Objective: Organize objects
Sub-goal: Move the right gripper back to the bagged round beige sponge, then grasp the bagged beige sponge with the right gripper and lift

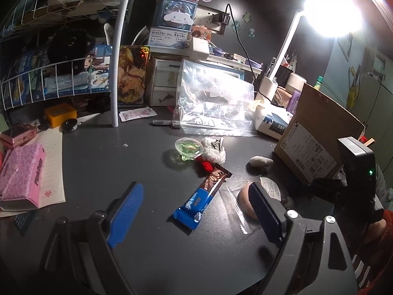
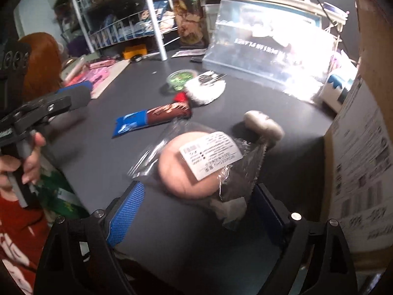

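On the dark desk (image 1: 137, 152) lie a blue and brown snack bar (image 1: 200, 198), a green jelly cup (image 1: 188, 148), a white fluffy item (image 1: 215, 148) with a metal clip, a small red thing (image 1: 205, 165), a pale pebble-like object (image 1: 261, 161) and a plush toy in a clear bag (image 1: 248, 201). My left gripper (image 1: 196, 211) is open just above the desk, the snack bar between its fingers. My right gripper (image 2: 196, 211) is open around the bagged plush (image 2: 196, 164); the bag's lower end lies between its fingers. The snack bar (image 2: 152, 118) lies to its left.
A cardboard box (image 1: 316, 132) stands at the right. A clear plastic bag stack (image 1: 213, 103) and a lamp base (image 1: 267, 88) are behind. A white wire rack (image 1: 56, 73), a pink tissue pack (image 1: 22, 172) and a yellow box (image 1: 60, 114) are at the left.
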The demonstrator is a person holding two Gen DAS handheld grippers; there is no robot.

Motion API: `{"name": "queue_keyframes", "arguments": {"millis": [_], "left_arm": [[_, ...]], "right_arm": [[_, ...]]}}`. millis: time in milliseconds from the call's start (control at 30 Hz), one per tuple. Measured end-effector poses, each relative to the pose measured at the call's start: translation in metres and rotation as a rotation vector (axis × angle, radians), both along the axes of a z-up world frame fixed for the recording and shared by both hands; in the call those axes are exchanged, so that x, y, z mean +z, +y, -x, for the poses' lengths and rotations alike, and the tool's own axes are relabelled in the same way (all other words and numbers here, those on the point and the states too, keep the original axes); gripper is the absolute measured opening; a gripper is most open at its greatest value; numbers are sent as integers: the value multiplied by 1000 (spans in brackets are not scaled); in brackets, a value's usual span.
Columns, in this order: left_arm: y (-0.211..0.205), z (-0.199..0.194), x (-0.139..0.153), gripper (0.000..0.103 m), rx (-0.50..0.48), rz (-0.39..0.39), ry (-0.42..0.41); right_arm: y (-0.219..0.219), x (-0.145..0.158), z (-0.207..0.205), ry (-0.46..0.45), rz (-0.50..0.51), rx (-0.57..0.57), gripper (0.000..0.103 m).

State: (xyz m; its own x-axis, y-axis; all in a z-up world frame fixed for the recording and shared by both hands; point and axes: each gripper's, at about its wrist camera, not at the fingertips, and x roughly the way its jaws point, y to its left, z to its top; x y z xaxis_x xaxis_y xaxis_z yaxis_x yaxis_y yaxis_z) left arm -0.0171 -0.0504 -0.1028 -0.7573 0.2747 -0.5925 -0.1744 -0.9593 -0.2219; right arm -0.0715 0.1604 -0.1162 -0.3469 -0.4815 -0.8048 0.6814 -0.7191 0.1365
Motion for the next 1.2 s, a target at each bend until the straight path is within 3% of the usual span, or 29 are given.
{"name": "queue_keyframes", "arguments": {"millis": [233,400,600,767,900,1067,1200], "left_arm": [[-5,-2,0,86,9,-15,-9],[-11,-4,1,86,26,-20,-11],[-16,-8,2,86,43,-15,-15],[-25,-12,3,86,61,-30,-23],[-25,-10,2,86,59,-24,-36],[-11,-7,4,86,-4,-35,-50],[3,-5,15,86,-114,-110,-59]], "right_arm": [[-6,2,-28,-91,100,167,88],[-14,5,-25,139,-59,134,88],[-34,-4,-10,146,-40,273,88],[-43,-13,2,113,-41,311,88],[-42,-13,-10,161,-47,350,67],[-36,-10,-16,178,-46,334,64],[-29,12,-20,145,45,328,64]]}}
